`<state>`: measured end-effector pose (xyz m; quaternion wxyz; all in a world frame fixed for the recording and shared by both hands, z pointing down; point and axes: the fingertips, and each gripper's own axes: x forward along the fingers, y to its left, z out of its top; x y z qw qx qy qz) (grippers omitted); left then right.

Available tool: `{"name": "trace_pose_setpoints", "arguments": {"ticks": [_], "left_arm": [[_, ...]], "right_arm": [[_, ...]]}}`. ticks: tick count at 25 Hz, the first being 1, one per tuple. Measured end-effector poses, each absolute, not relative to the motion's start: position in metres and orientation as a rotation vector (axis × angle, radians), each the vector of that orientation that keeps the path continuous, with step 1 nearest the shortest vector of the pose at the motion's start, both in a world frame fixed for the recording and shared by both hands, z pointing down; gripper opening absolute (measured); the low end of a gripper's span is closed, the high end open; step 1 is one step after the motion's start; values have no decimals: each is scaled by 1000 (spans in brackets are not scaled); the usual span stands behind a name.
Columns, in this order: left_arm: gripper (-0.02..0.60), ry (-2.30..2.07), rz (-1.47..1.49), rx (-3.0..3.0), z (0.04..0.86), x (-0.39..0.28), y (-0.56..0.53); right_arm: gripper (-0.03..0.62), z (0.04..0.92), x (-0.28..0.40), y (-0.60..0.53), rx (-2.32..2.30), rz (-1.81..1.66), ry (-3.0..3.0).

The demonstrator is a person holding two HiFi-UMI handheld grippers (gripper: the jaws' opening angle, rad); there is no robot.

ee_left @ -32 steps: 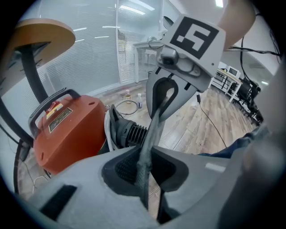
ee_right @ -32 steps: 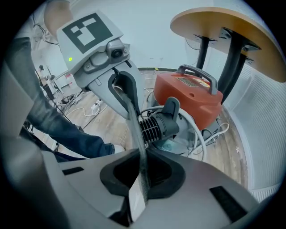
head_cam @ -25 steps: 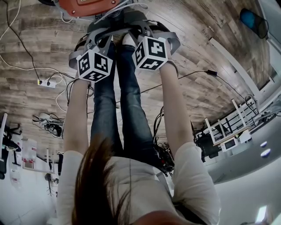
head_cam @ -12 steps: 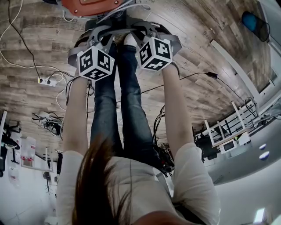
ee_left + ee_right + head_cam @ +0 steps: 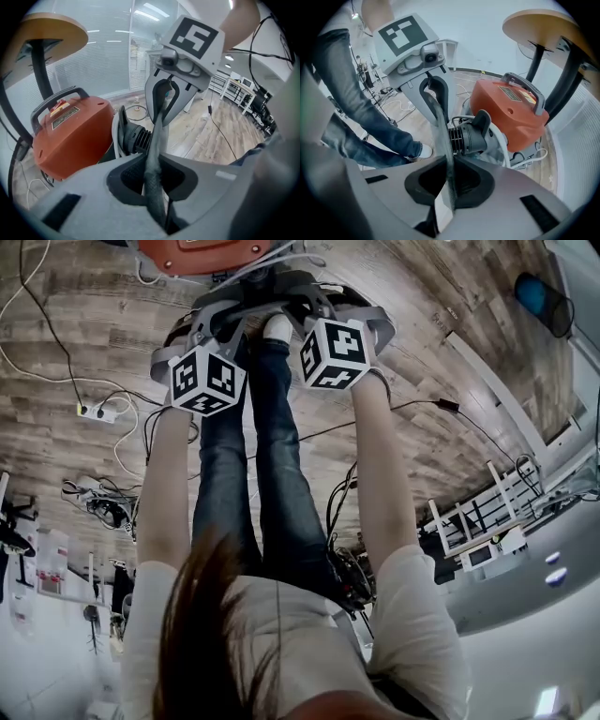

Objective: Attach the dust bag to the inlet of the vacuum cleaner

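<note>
As the bag hangs now: bag (image 5: 153, 154) runs as a thin grey band, edge-on, from the left gripper (image 5: 157, 190) to the right gripper (image 5: 447, 187). It crosses just in front of the inlet (image 5: 471, 136); contact cannot be told.
Left jaws: narrow, clamped on the fabric at one end.
Right jaws: narrow, clamped on the fabric at the other end.
Inlet: black ribbed stub on the side of the orange vacuum (image 5: 506, 110), which sits on the floor (image 5: 84, 306). Its open end faces the band.
Task state: judged not yet done; the bag is in the air beside the stub, not seated round it.
Risk, mouth: no view shows the bag's opening. With the fabric pulled flat, the mouth may stay shut and ride over the stub instead of round it.
Risk, slip: each pair of jaws takes only a thin edge. A hard stretch may drag the fabric out of one grip, and that end would drop.
Risk, tear: two grippers pulling apart load the fabric between them; too much pull could rip it.
Risk, vacuum: nothing braces it. A push on the stub may slide it away.
Risk, snag: white cord (image 5: 508, 150) loops round the stub's base and a shoe (image 5: 424, 151) stands near; either may catch the fabric.
</note>
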<state>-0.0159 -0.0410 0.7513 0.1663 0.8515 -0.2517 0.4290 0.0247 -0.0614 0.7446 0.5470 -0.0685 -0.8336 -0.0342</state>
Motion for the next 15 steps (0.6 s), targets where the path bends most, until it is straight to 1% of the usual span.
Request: {"name": "trace_pose_setpoints", "arguments": {"ticks": [10,15], "left_arm": [[60,-520,1352,2442,746,-12,-53],[63,-619,1278,2439,749,-13,-52]], "right_arm": [[35,747,31,-61,58,154,-2081],[35,748,29,-63,-47,58,-2029]]}}
